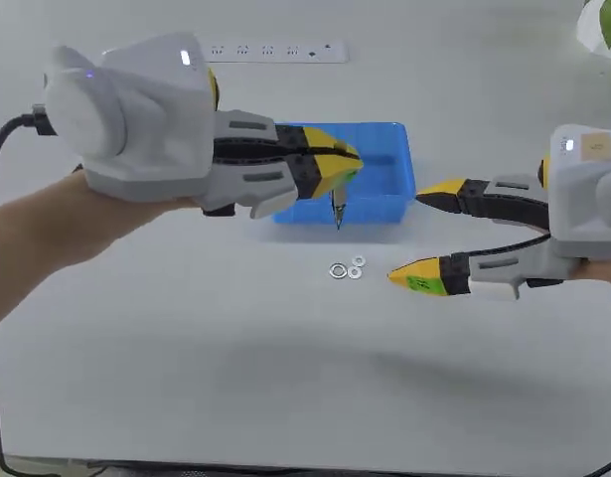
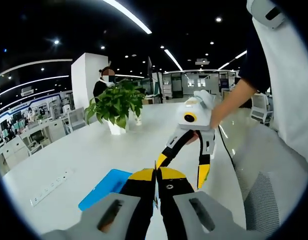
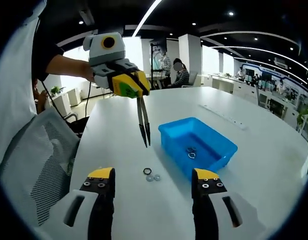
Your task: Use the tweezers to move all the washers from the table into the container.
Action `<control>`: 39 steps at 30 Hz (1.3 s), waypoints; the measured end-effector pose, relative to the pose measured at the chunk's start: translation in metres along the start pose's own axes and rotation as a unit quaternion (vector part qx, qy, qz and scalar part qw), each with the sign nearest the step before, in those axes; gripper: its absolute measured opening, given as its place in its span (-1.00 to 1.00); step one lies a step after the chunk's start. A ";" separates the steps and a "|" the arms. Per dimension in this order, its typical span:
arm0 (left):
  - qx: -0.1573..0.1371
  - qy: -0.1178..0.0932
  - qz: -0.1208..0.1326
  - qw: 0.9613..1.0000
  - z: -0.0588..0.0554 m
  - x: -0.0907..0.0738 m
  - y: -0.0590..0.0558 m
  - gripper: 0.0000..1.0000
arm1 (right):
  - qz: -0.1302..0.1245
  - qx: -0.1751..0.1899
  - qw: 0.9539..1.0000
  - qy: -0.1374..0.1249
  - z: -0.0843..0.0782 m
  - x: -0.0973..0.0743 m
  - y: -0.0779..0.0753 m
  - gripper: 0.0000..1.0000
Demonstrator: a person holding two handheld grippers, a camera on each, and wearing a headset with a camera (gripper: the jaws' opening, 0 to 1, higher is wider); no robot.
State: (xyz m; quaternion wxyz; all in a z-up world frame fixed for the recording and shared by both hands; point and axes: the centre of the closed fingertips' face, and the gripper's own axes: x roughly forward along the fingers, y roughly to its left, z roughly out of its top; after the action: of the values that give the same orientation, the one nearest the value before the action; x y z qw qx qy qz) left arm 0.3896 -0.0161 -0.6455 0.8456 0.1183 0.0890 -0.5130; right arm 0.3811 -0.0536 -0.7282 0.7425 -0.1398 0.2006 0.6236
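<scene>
The white table (image 1: 186, 378) carries the blue container (image 1: 404, 149). The left gripper (image 1: 347, 164) is clamped on the tweezers (image 3: 143, 122), tips down just in front of the container, likely poised for the next pick. The right gripper (image 1: 404, 237) hovers beside, jaws apart and empty. 3 washers (image 1: 346, 269) lie loose near the container; nothing blocks them. A power strip (image 1: 275, 50) and a plant (image 2: 116, 105) sit well apart.

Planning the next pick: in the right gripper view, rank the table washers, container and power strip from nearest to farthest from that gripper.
1. Table washers, just ahead, between the jaws.
2. Container, ahead to the right.
3. Power strip, beyond the container.
</scene>
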 end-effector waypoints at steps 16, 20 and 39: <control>-0.007 -0.001 -0.016 1.000 -0.023 0.003 -0.027 -0.91 | 0.009 0.027 1.000 0.012 -0.022 -0.013 0.024 0.61; -0.002 0.001 -0.019 1.000 -0.027 0.007 -0.027 -0.90 | 0.016 0.036 0.999 0.011 -0.025 -0.011 0.029 0.73; -0.020 -0.003 -0.019 1.000 -0.047 0.017 -0.019 -0.90 | 0.048 0.063 0.997 0.011 -0.032 0.003 0.046 1.00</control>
State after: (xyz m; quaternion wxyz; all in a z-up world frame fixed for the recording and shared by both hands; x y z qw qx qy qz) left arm 0.3792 -0.0249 -0.6968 0.8381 0.0982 0.0994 -0.5273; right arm 0.3327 -0.0569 -0.7558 0.7165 -0.0898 0.2537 0.6435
